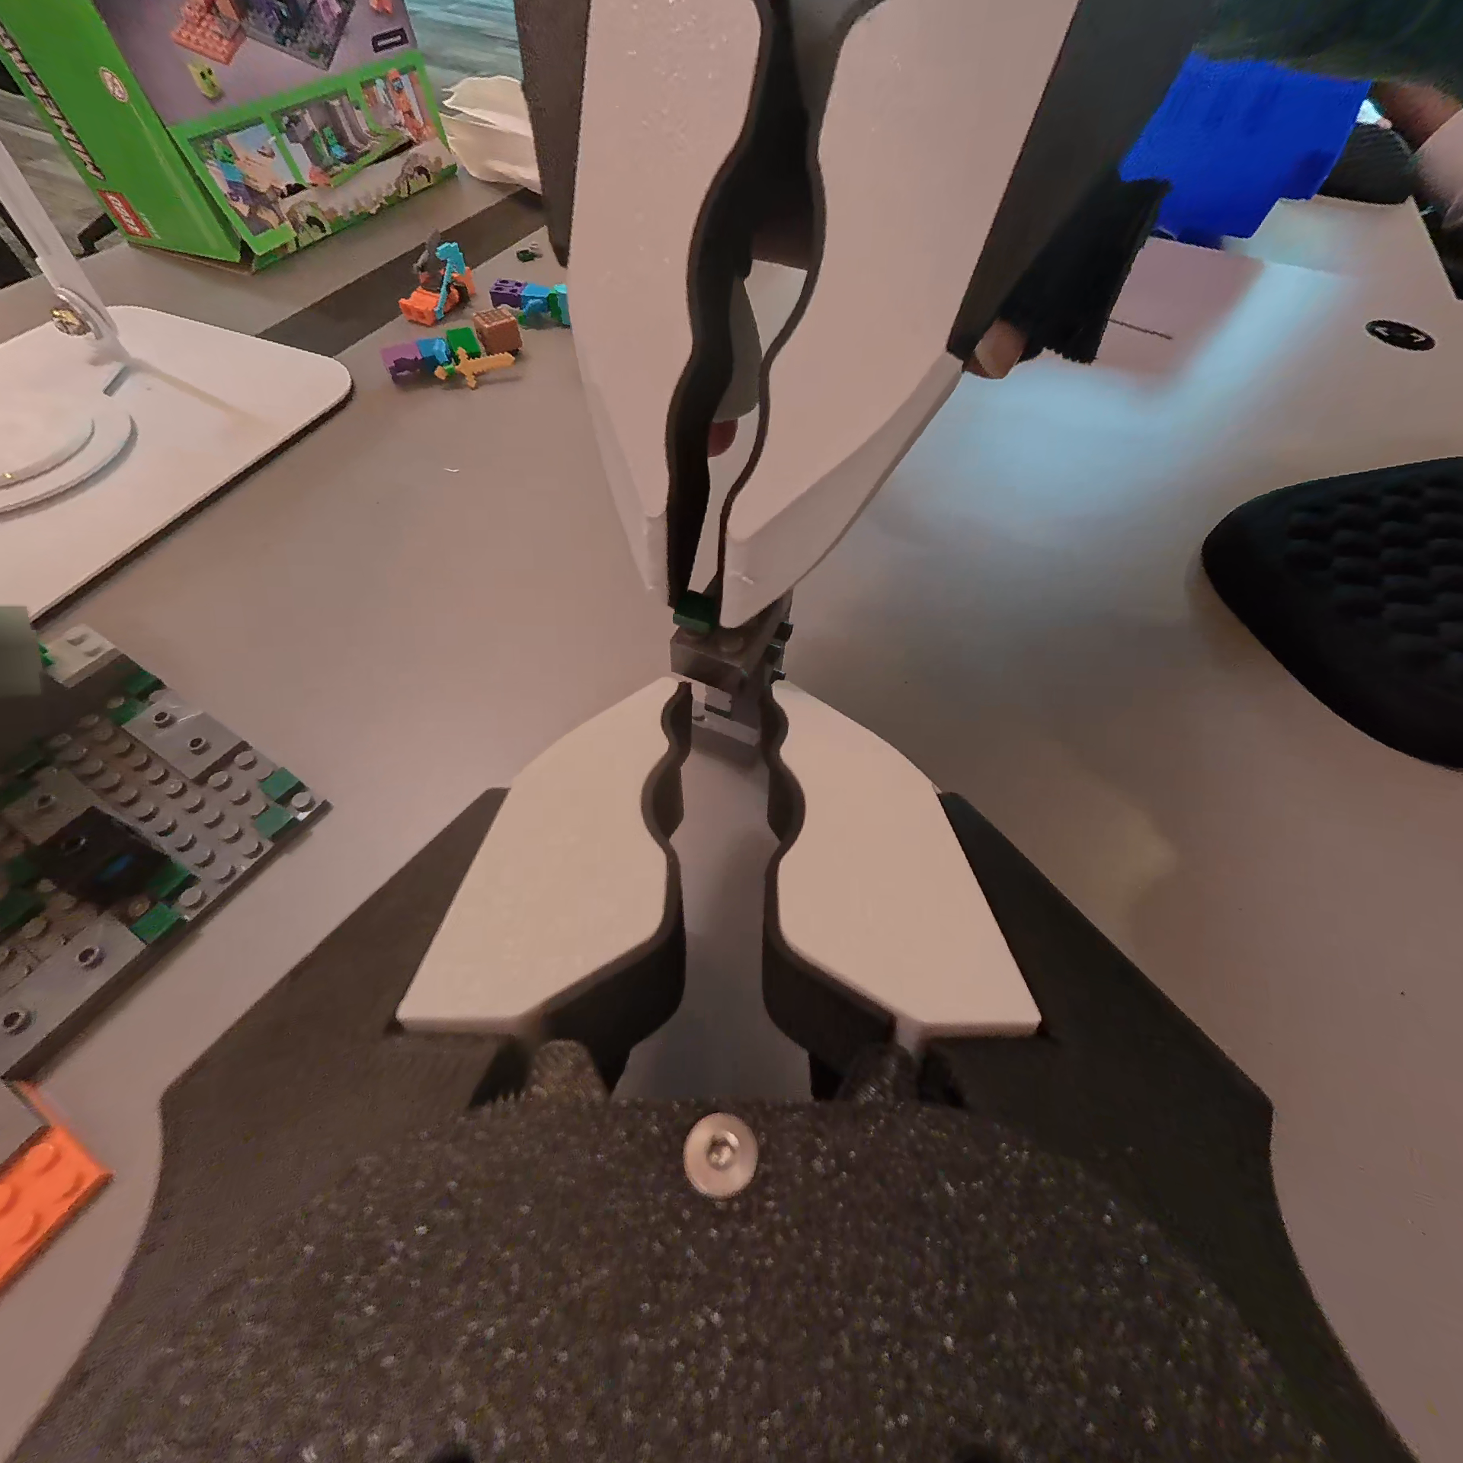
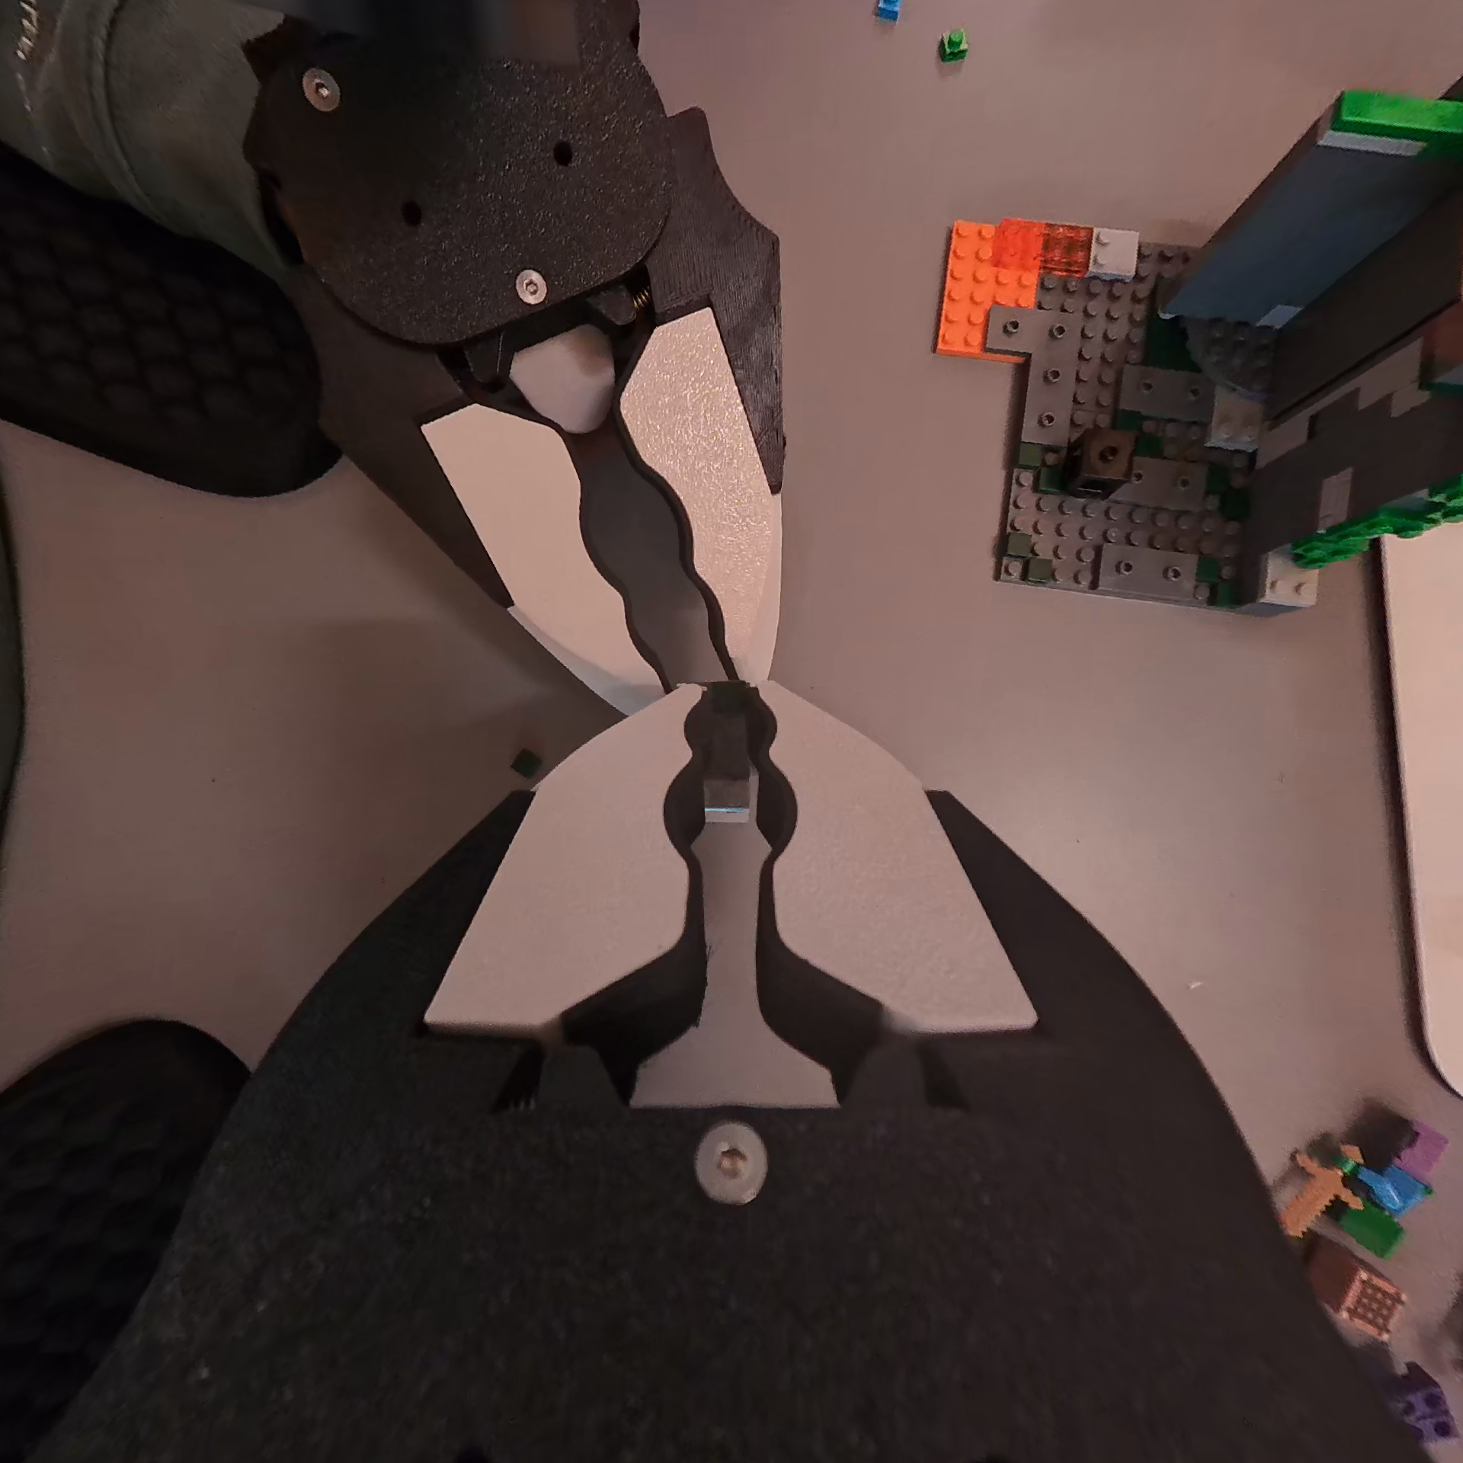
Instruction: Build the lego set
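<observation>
My left gripper [image 1: 720, 695] is shut on a small grey brick assembly [image 1: 724, 673] and holds it above the table. My right gripper [image 1: 697, 603] comes down from the top of the left wrist view, shut on a small dark green piece [image 1: 695, 613] that sits against the top of the grey assembly. In the right wrist view my right gripper [image 2: 724, 698] pinches the dark green piece [image 2: 727, 701] at its tips. The grey assembly [image 2: 728, 796] shows through the gap between its fingers. The left gripper [image 2: 707, 682] reaches in from the upper left, tip to tip.
The partly built grey baseplate model [image 2: 1124, 507] with an orange plate [image 2: 982, 293] stands to the right. Loose figures and bricks [image 1: 475, 332] lie near the green set box [image 1: 237, 119]. A white stand base [image 1: 158, 412], a black mesh seat [image 1: 1362, 602] and a stray green piece [image 2: 525, 762] are nearby. The tips of both grippers are at nearly the same place. Left tips and right tips are each some 15 cm from the partly built grey baseplate model [image 2: 1124, 507]. Look for it in the left wrist view [image 1: 127, 811] too.
</observation>
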Tool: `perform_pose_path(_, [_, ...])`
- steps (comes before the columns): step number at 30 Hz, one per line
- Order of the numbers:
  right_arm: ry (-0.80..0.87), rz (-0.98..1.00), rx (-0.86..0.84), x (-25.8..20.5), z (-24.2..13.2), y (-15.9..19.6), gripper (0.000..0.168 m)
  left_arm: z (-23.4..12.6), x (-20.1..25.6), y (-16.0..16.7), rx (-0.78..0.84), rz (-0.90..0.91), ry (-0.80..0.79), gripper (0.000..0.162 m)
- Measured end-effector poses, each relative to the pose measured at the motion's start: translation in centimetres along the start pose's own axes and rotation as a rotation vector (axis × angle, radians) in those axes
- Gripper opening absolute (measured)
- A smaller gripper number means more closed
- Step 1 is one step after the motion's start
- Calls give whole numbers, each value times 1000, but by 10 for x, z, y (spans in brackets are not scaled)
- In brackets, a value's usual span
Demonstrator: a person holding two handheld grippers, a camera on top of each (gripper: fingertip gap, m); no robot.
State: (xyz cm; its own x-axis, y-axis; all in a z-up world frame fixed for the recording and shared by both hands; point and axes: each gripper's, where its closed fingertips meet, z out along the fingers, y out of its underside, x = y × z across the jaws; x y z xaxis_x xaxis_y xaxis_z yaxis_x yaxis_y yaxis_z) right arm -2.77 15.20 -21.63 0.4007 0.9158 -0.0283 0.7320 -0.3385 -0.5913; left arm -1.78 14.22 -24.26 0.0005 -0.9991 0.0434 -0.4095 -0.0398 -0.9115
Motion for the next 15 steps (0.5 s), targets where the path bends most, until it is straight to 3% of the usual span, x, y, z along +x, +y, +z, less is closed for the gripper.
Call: perform_pose_path(15, [5,24,13,0,2,1,9,0,1,0,-3,6,-3,16])
